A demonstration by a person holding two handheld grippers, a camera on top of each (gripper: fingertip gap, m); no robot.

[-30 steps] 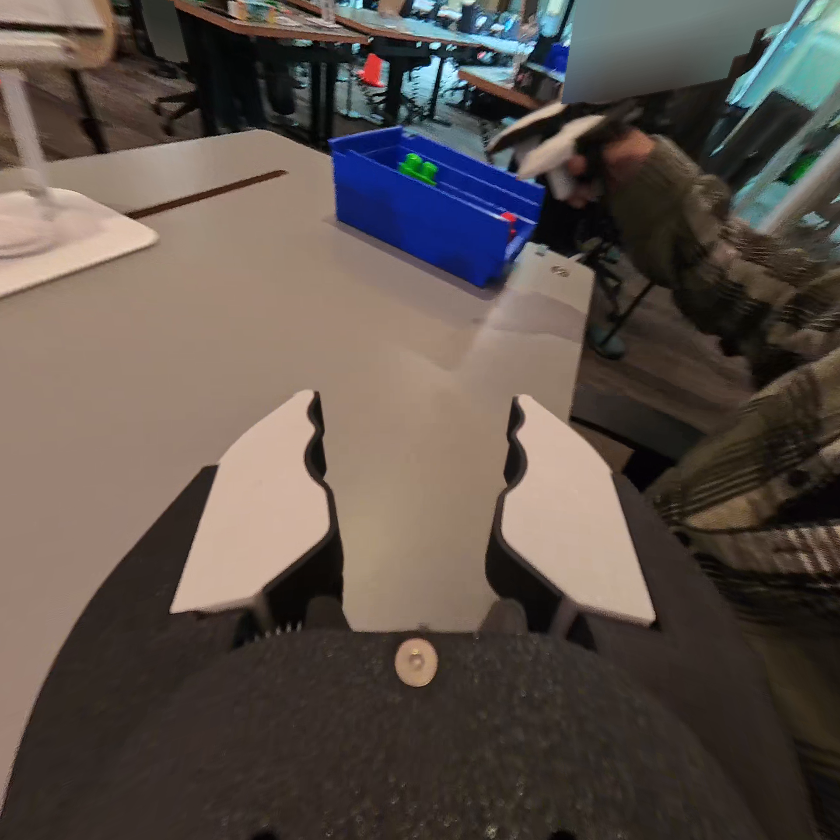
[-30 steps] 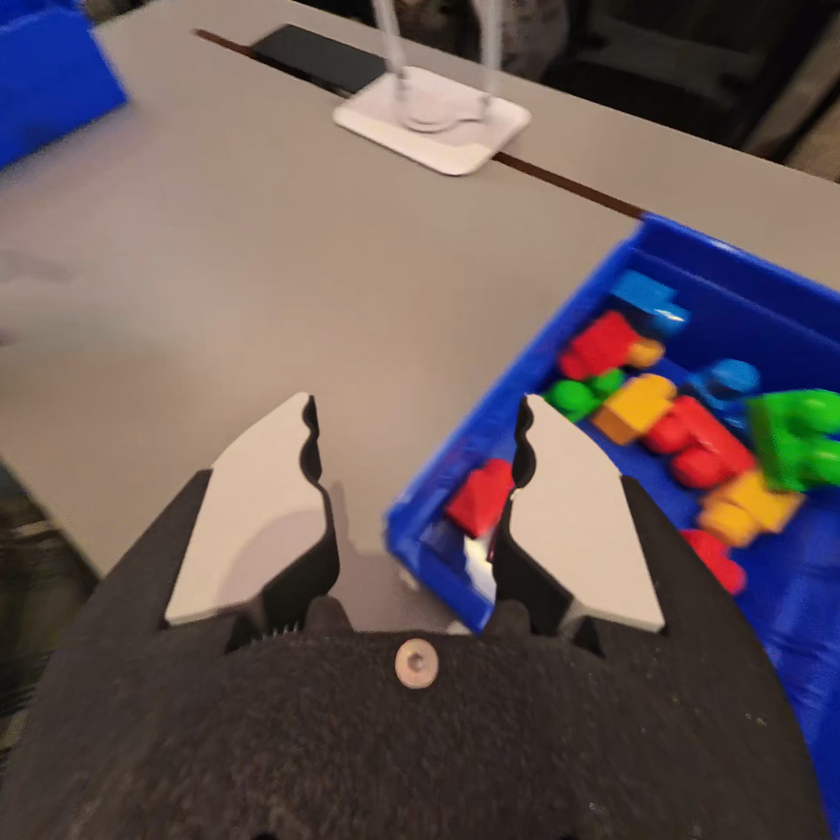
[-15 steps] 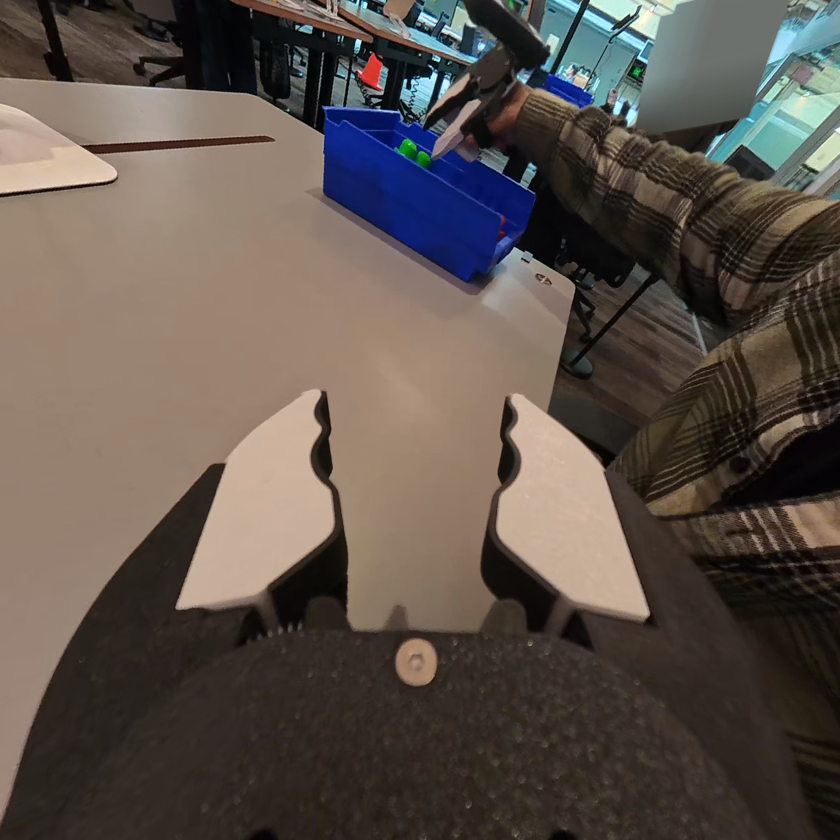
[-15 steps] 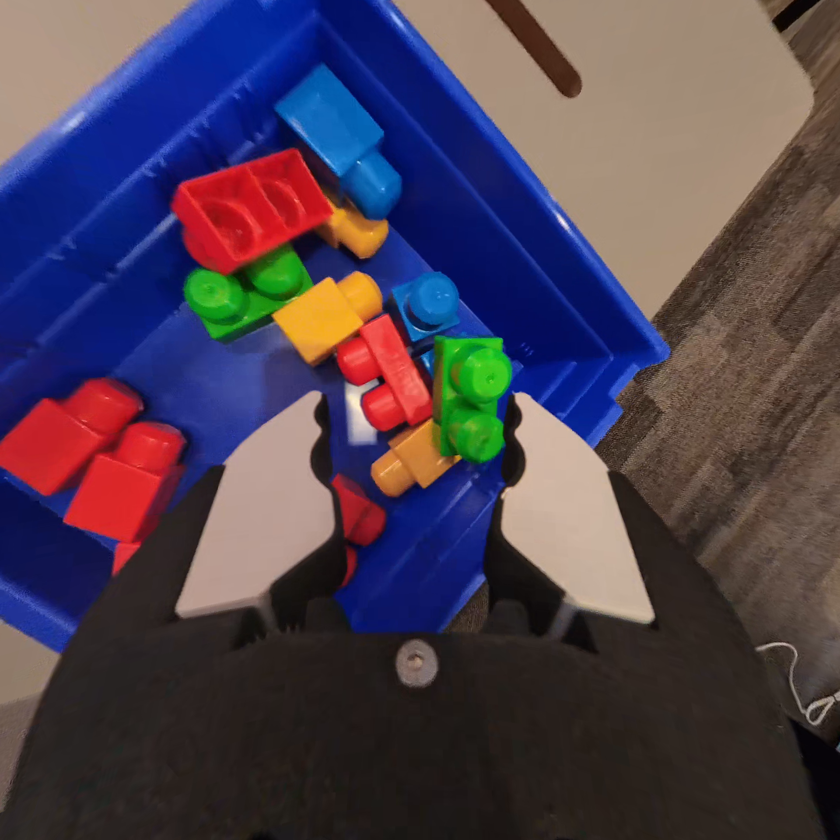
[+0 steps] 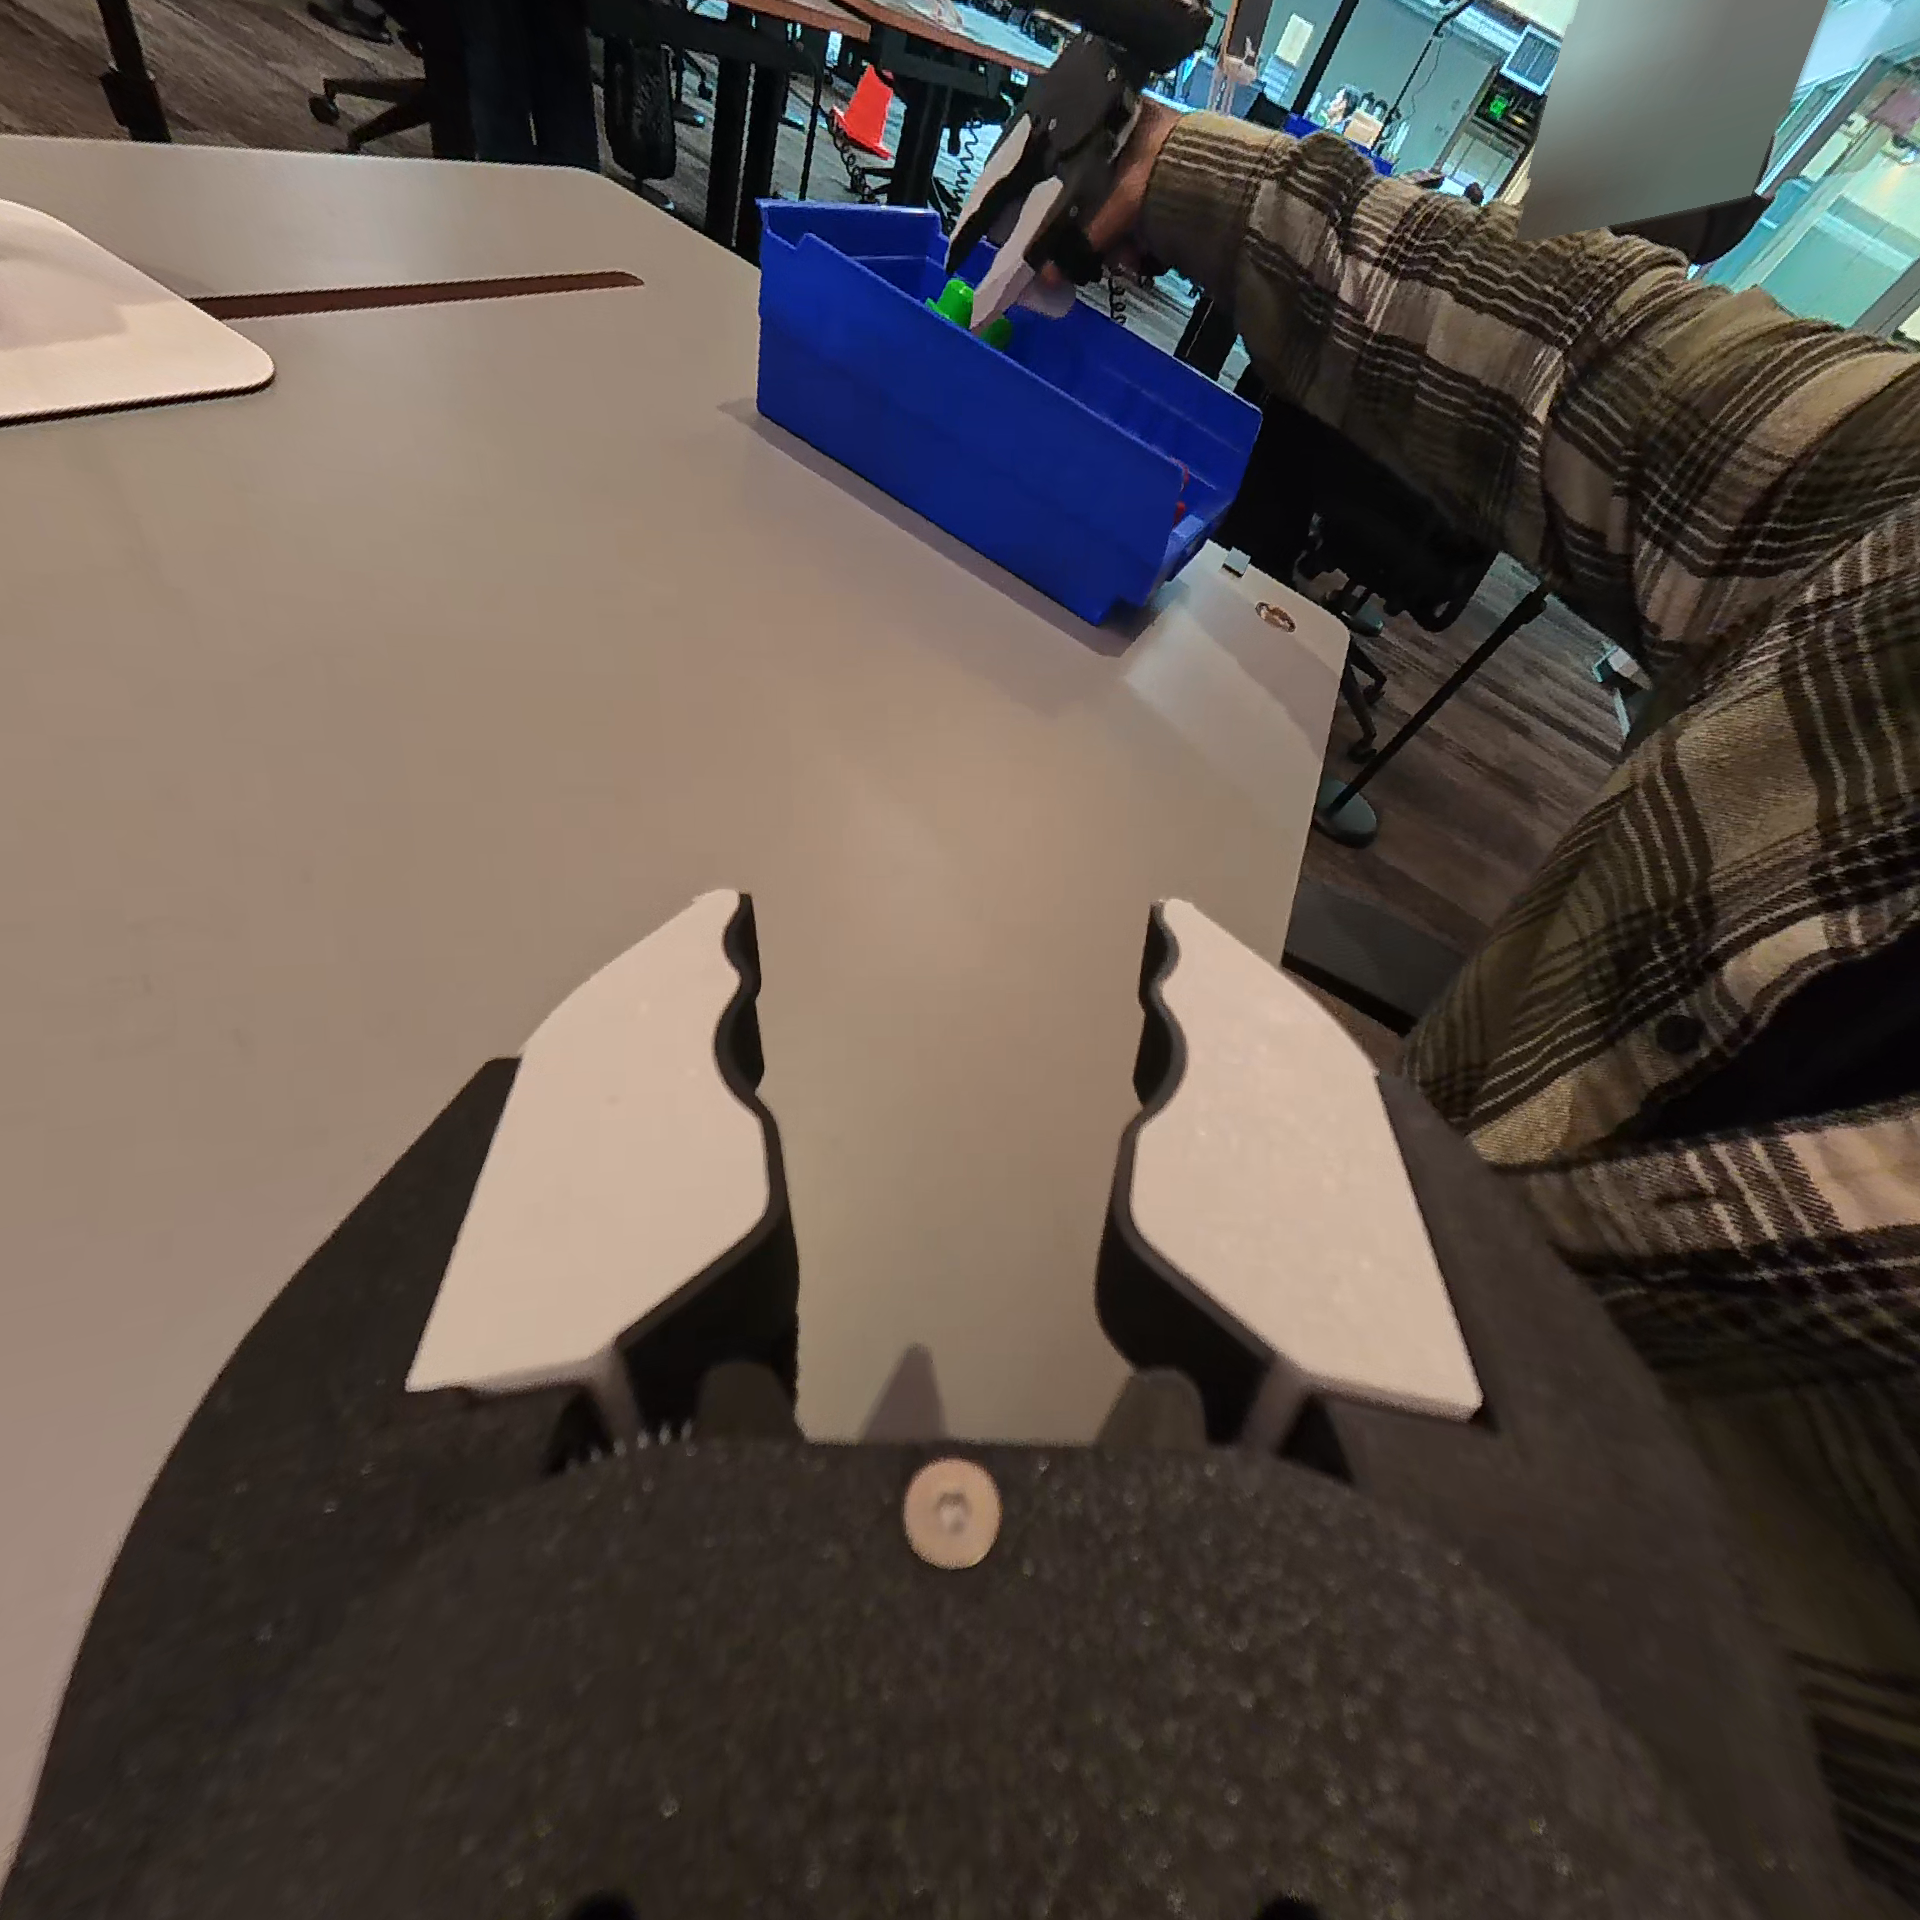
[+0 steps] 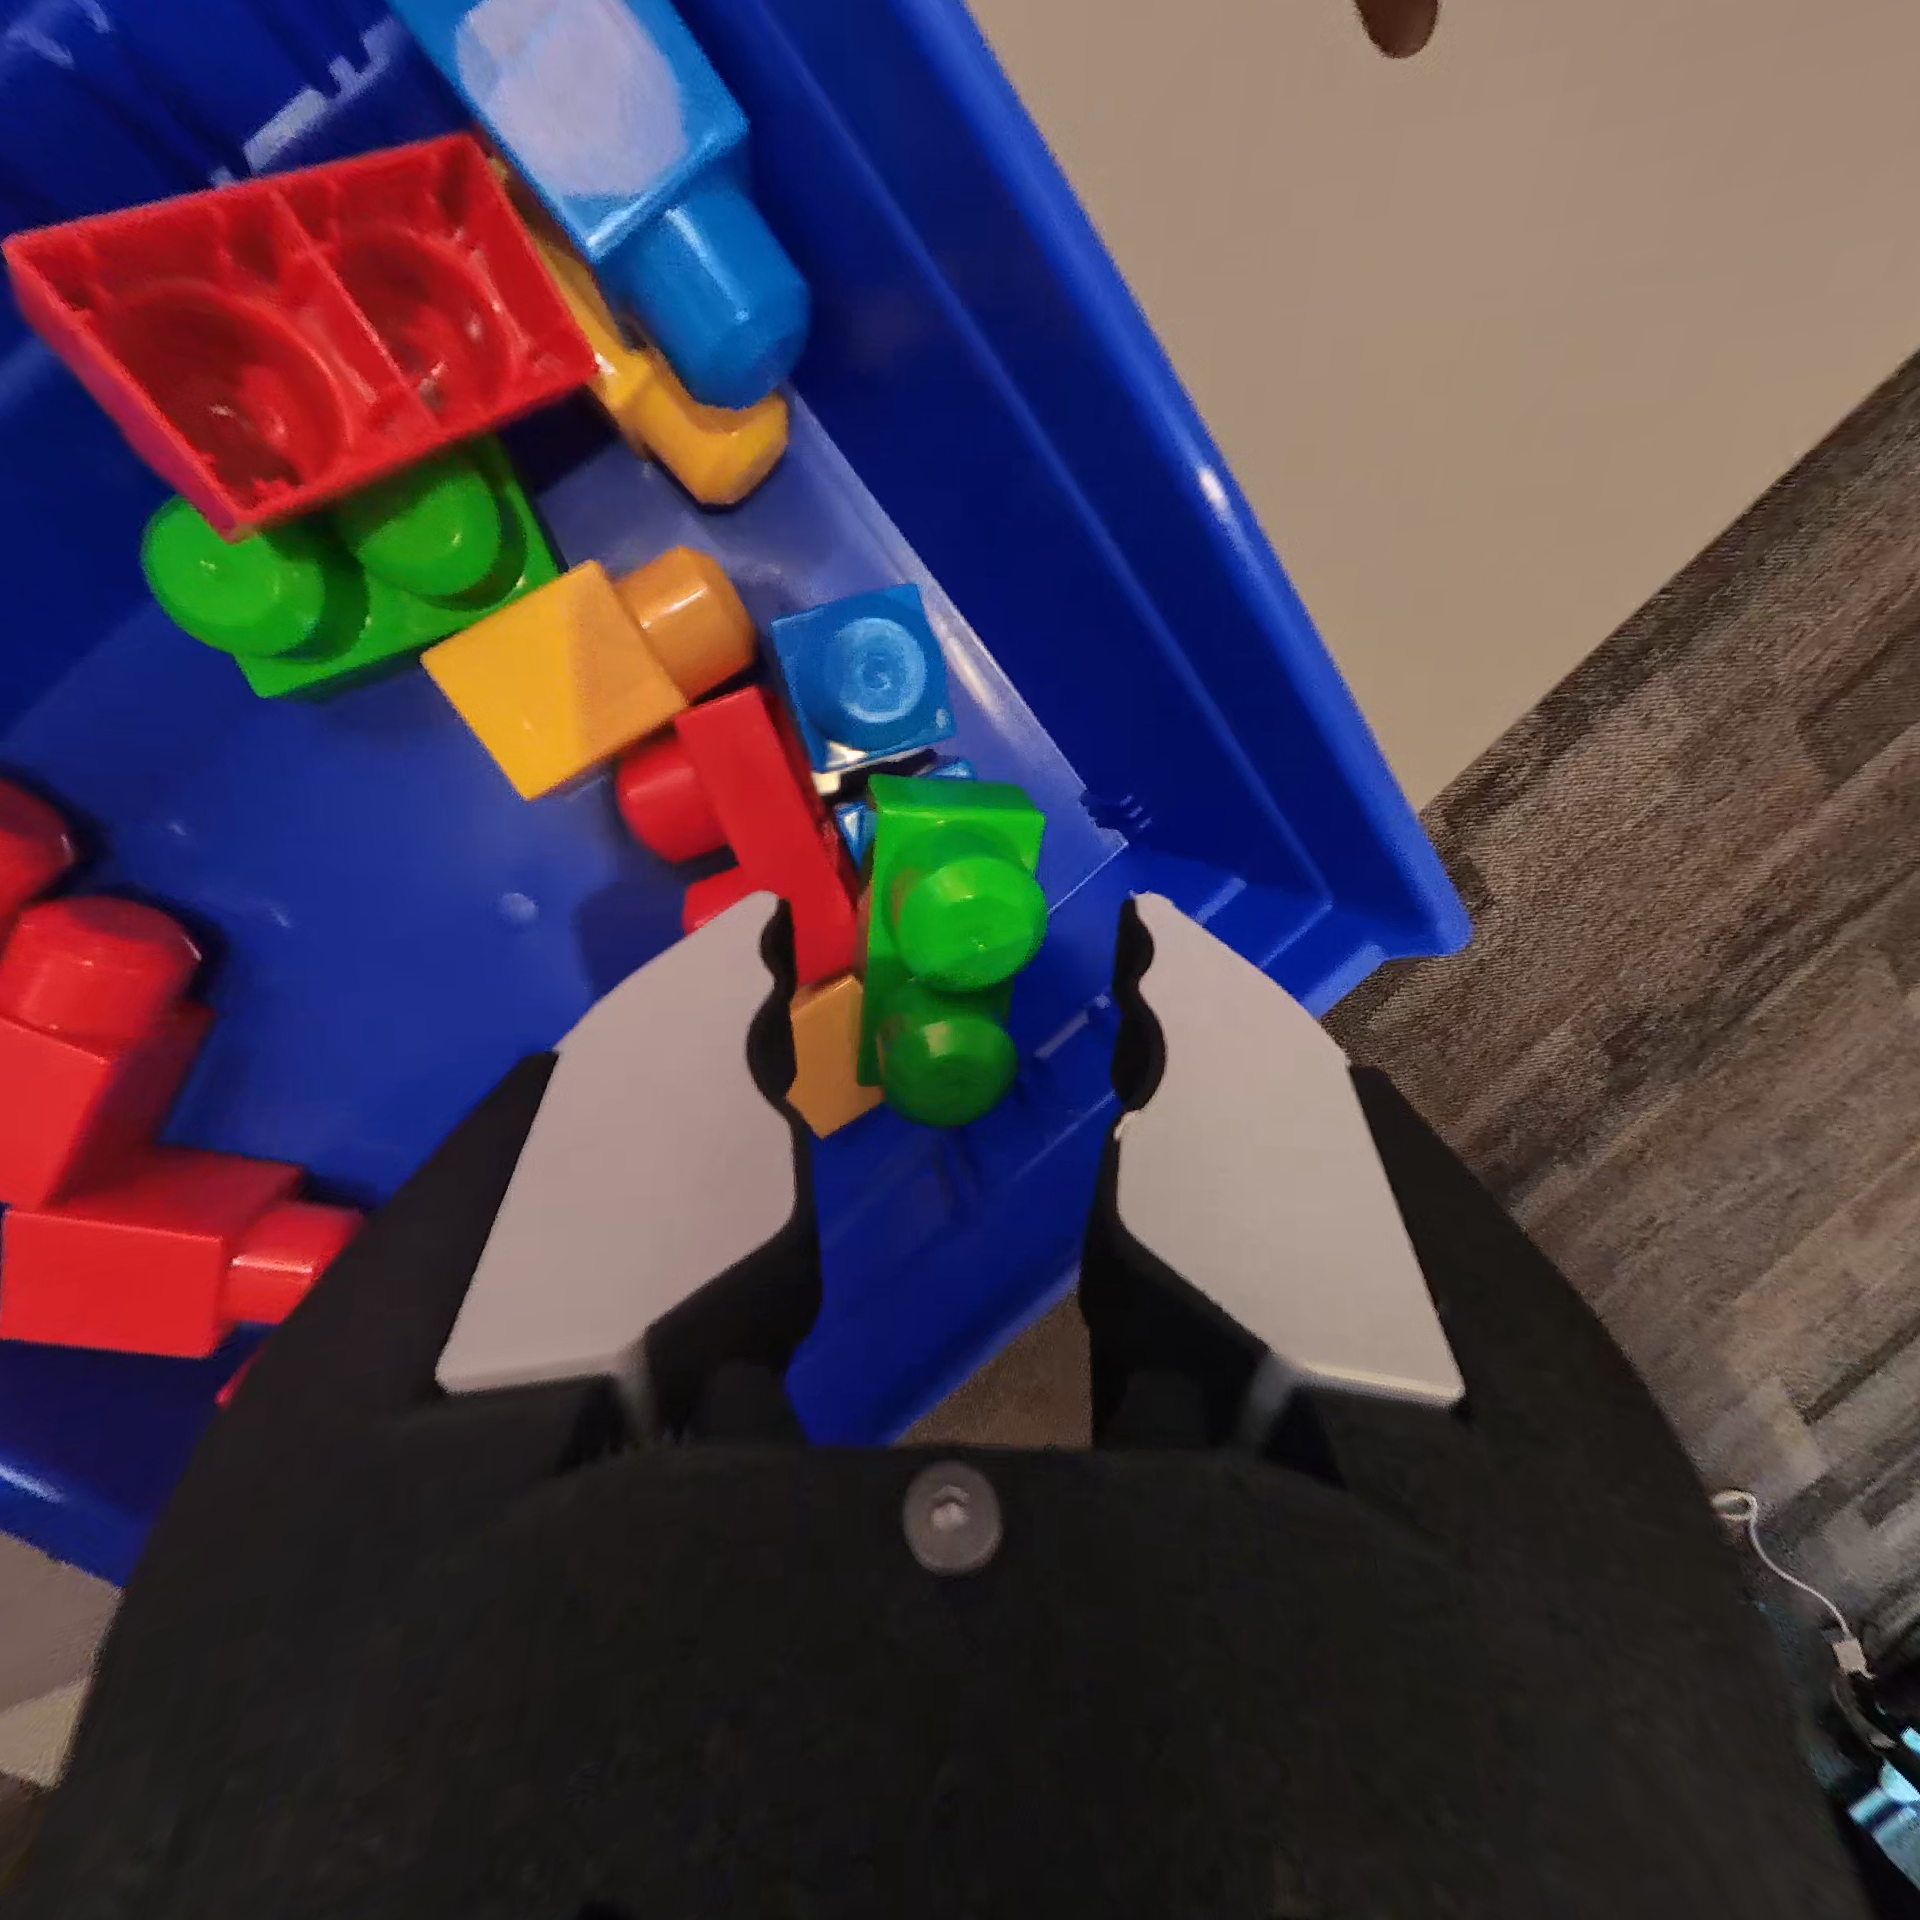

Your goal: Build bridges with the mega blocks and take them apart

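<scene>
A blue bin [image 6: 1164,582] holds several red, green, yellow and blue mega blocks. My right gripper [image 6: 951,914] is open and reaches down into the bin, its jaws on either side of a green two-stud block [image 6: 956,935] lying on its side; I cannot tell whether they touch it. A red block [image 6: 769,831] and a yellow block [image 6: 826,1049] lie just left of it. In the left wrist view the same bin [image 5: 987,447] stands near the table's far right corner with the right gripper [image 5: 997,296] over the green block [image 5: 956,307]. My left gripper [image 5: 945,925] is open and empty above the grey table [image 5: 468,623].
A white flat base [image 5: 114,332] lies at the table's far left beside a dark slot [image 5: 416,294]. The table's right edge [image 5: 1314,790] drops to a dark carpet floor. A person's plaid sleeve [image 5: 1558,343] spans the right side. Office desks stand behind.
My right gripper has swung from the table over the bin and lowered around the green block. The left gripper has stayed nearly still, its view turning slightly toward the bin.
</scene>
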